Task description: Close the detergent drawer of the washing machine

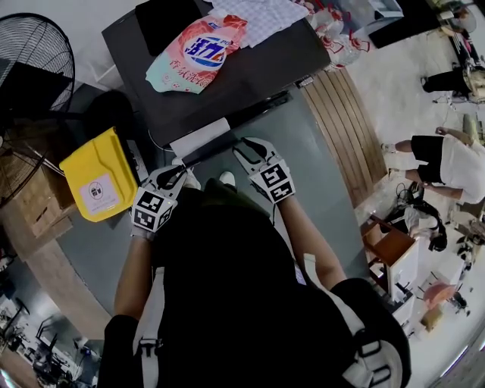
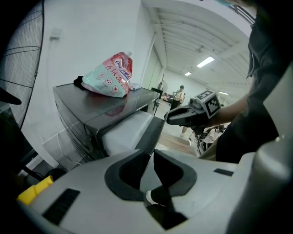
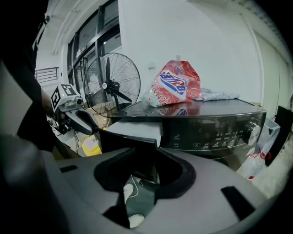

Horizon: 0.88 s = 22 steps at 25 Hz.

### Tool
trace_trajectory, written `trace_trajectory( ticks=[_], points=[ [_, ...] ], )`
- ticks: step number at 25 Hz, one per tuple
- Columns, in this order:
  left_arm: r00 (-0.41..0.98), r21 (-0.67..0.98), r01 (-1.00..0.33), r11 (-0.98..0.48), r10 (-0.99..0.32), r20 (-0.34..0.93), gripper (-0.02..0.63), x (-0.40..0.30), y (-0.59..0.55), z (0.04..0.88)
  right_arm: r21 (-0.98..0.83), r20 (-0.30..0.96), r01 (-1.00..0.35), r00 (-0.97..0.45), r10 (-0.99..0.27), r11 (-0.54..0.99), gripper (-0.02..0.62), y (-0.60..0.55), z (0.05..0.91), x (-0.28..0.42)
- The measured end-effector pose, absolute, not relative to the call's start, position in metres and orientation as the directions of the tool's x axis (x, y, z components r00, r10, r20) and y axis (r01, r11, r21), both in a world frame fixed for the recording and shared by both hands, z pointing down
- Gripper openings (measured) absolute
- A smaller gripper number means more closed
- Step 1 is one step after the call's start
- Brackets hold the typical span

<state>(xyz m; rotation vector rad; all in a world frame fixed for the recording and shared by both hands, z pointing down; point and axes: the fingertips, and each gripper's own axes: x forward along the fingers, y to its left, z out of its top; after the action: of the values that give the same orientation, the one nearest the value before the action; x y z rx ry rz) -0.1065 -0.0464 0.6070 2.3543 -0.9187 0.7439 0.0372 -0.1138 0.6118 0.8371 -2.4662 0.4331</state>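
The detergent drawer (image 1: 201, 139) is seen pulled out of the washing machine (image 1: 250, 76), with its white inside uncovered and its dark front panel turned toward both grippers. It is found just ahead of the left gripper (image 2: 150, 157) and a little to that gripper's right. The jaws of this gripper are held a narrow gap apart, and nothing is gripped between them. From the right gripper (image 3: 144, 164) the drawer's front is met straight ahead and slightly to the left, close before the jaws. These are held about half spread, with nothing pinched. Whether the panel is touched cannot be told.

Both grippers are pointed forward and downward and are held side by side, near one another. The lit control panel (image 3: 215, 132) is seen ahead of the right gripper and to its right, beside the drawer. On the machine's top, above and beyond both grippers, a pink and mint detergent pouch (image 1: 198, 51) is laid, and a checked cloth (image 1: 261, 17) is spread farther back. A yellow bin (image 1: 95, 178) is set low at the left gripper's left, and a standing fan (image 1: 34, 49) is placed beyond it. Bystanders (image 1: 447, 163) are seen well off to the right gripper's right.
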Motion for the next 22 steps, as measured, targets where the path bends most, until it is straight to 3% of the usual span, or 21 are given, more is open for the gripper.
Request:
trace_trajectory(
  ticks=[22],
  points=[
    [0.542, 0.211, -0.800, -0.562, -0.524, 0.657, 0.075, -0.135, -0.087, 0.608, -0.134, 0.555, -0.656, -0.671, -0.492, 0.743, 0.150, -0.154, 0.610, 0.010]
  ],
)
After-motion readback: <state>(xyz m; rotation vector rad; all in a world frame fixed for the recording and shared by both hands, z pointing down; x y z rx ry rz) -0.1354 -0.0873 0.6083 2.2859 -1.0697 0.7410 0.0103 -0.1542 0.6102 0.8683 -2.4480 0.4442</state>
